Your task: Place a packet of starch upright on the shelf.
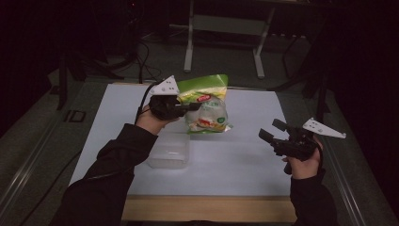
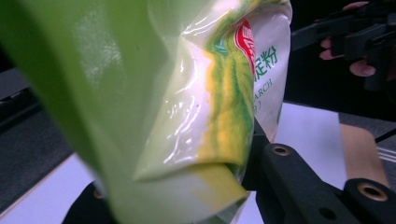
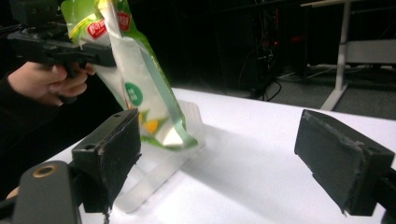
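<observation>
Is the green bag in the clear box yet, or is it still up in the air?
Not yet. Done: the left gripper has pinched the green bag and holds it off the white table. In hand: carrying it. Left, probably: putting it in the clear box, which looks empty. The right gripper waits open.

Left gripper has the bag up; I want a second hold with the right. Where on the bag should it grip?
Probably the bag's free lower right edge, coming in from the right. The left gripper pinches its upper left side, so the bag hangs above the table facing the open right gripper; that flat seam suits the jaws.
</observation>
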{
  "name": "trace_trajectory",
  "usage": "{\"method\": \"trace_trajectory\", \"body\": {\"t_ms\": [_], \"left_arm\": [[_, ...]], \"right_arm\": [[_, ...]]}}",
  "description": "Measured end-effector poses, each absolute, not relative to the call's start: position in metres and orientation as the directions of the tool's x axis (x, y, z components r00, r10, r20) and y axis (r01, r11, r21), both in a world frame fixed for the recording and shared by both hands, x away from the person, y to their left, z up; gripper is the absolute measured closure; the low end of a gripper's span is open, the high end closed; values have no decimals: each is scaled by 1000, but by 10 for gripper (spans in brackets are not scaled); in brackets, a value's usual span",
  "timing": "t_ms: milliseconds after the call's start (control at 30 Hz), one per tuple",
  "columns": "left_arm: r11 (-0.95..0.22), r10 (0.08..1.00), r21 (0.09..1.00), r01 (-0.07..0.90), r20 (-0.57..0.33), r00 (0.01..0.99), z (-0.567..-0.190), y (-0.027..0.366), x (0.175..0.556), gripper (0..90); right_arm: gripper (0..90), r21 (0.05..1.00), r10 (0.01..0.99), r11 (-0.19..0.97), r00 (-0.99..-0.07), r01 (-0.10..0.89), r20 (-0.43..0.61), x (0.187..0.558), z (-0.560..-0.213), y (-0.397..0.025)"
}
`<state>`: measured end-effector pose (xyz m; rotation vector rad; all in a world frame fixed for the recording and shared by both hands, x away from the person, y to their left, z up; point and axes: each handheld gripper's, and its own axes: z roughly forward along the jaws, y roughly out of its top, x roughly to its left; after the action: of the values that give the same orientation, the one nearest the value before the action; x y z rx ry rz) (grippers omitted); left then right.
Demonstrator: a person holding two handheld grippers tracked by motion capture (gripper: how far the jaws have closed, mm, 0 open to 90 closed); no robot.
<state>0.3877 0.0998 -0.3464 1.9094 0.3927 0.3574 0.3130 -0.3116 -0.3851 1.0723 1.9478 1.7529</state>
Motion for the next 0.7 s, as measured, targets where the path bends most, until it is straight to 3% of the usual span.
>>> {"method": "trace_trajectory", "body": {"t_ms": [167, 433, 700], "left_arm": [[-353, 455, 930, 102, 75, 888, -346, 118, 400, 805], [-372, 469, 928, 23, 166, 867, -351, 149, 423, 804], [-373, 517, 925, 69, 145, 843, -363, 169, 449, 804]], "right_arm": [[147, 939, 693, -28, -670, 342, 265, 314, -391, -314], [151, 927, 665, -29, -685, 375, 298, 316, -396, -312], [152, 917, 659, -31, -682, 399, 318, 318, -401, -314]]}}
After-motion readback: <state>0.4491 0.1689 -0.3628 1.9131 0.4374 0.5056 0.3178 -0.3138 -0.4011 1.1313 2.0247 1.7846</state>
